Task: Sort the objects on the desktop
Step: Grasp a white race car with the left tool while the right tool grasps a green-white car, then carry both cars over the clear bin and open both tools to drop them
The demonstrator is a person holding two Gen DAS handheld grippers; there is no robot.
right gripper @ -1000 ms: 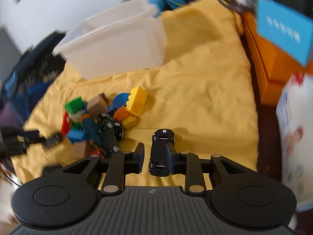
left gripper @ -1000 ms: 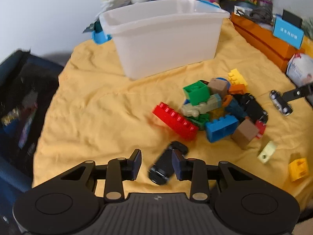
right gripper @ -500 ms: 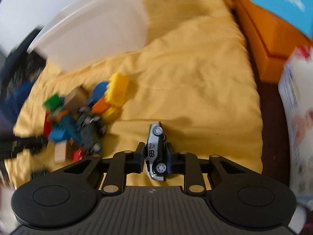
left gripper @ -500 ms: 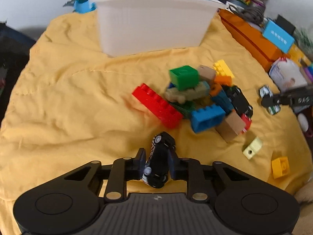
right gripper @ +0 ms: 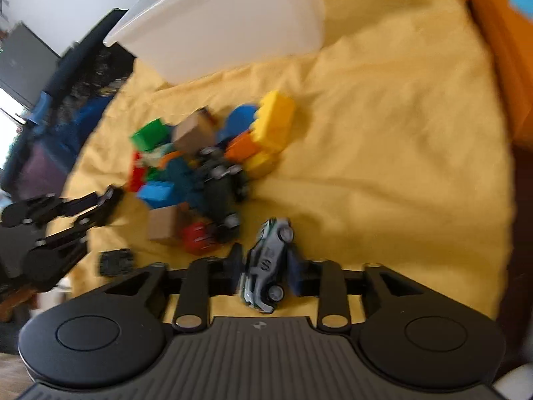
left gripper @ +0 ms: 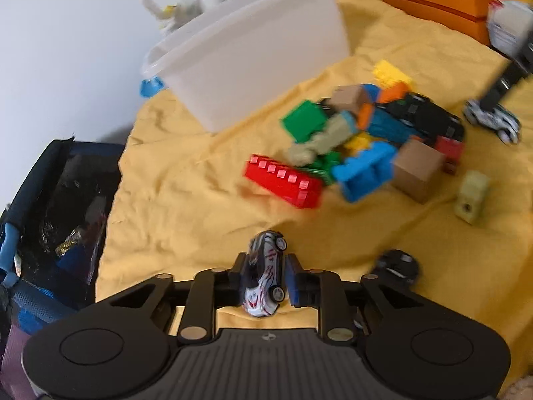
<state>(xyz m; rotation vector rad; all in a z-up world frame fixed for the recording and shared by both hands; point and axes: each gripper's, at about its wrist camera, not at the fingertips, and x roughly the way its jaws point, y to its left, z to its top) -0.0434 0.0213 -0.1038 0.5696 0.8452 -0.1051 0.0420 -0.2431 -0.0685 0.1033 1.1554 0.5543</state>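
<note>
- Left tongs (left gripper: 263, 278): clamped on a white toy car with red streaks (left gripper: 263, 280). The car lies on its side between the pads, nose pointing away, wheels facing right. It is held above the yellow cloth (left gripper: 186, 206) that covers the bench.
- Right tongs (right gripper: 265, 270): clamped on a grey toy car (right gripper: 266, 266) with green trim, also on its side, wheels to the right. The left-wrist view shows the same car (left gripper: 493, 118) at far right.
- Block pile (left gripper: 359, 143) sits mid-cloth, far from the left tongs: red long brick (left gripper: 283, 180) at the near-left edge, blue brick (left gripper: 364, 171) beside it, green cube (left gripper: 304, 120) farther back, brown cube (left gripper: 418, 170) on the right, black car (left gripper: 426, 116) on the far right of the pile.
- Pale green small block (left gripper: 471, 196) lies apart, right of the pile.
- Another black toy car (left gripper: 396, 265) rests on the cloth just right of the left tongs.
- White plastic bin (left gripper: 253, 56) stands at the far side of the cloth, behind the pile; its contents cannot be seen.
- Right-wrist view: yellow brick (right gripper: 274, 120) and orange brick (right gripper: 241, 146) at the pile's far-right side; the pile lies left of the right tongs.
- Dark bag (left gripper: 56, 206) sits off the left edge of the cloth. Orange box (left gripper: 429, 3) at far right.
- Both views are motion-blurred; fine detail on the blocks is unreadable.
</note>
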